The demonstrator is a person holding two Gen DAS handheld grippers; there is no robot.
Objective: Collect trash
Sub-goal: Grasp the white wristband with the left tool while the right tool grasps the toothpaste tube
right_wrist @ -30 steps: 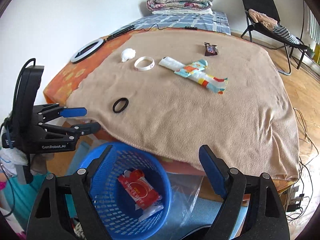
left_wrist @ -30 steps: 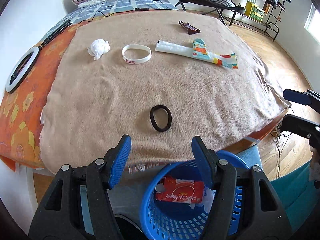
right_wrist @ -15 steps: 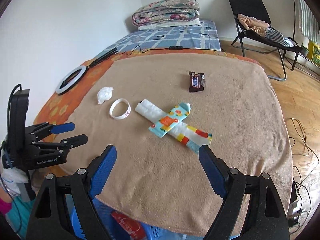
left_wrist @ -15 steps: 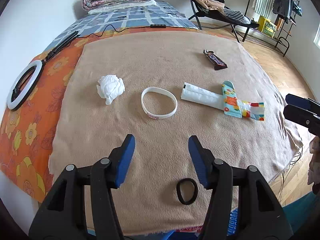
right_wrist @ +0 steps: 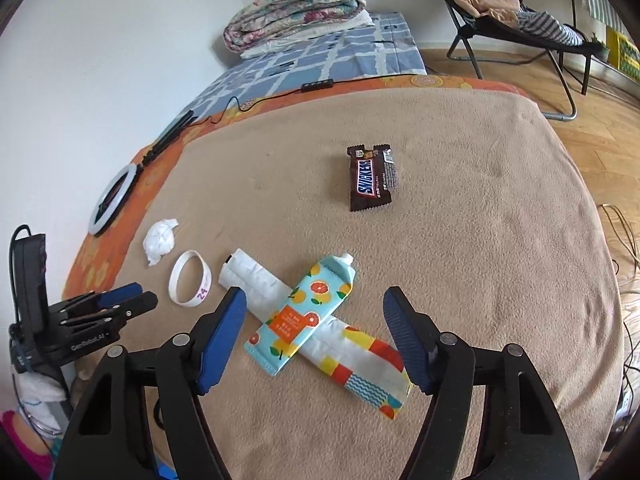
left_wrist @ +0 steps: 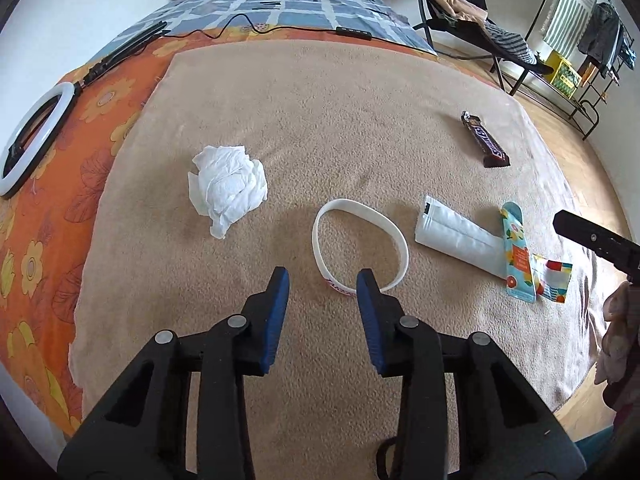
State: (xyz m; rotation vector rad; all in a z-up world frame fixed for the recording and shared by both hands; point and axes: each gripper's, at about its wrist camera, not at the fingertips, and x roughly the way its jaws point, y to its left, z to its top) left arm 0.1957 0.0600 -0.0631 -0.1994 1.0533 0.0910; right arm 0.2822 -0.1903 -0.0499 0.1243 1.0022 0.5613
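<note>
**Trash spread across the tan blanket, both grippers empty**

Tan fleece blanket [left_wrist: 360, 128] covered most of a bed, laid over an orange flowered sheet [left_wrist: 36, 240], with a blue checked cover [right_wrist: 320, 60] and a stack of folded quilts [right_wrist: 296, 4] at the far end. A ring light [left_wrist: 28, 140] lay on the orange sheet at the left edge, and a black folding chair [right_wrist: 520, 20] stood on the wooden floor beyond.

The left gripper [left_wrist: 322, 276] hung low over the blanket with its blue-padded fingers spread and nothing between them. Its right fingertip overlapped the near rim of a white wristband [left_wrist: 360, 248] in the left wrist view; whether it touched the band could not be told. A crumpled white tissue [left_wrist: 228, 184] sat to the left of the wristband, well apart from the fingers.

The right gripper [right_wrist: 314, 296] was spread wide and empty. Just ahead of it lay a flattened juice carton [right_wrist: 304, 312] with orange-slice print, resting crosswise on top of a long white wrapper [right_wrist: 360, 352] with a coloured end. Farther out on the blanket, near its middle, lay a brown Snickers wrapper [right_wrist: 372, 178], apart from everything else.
</note>
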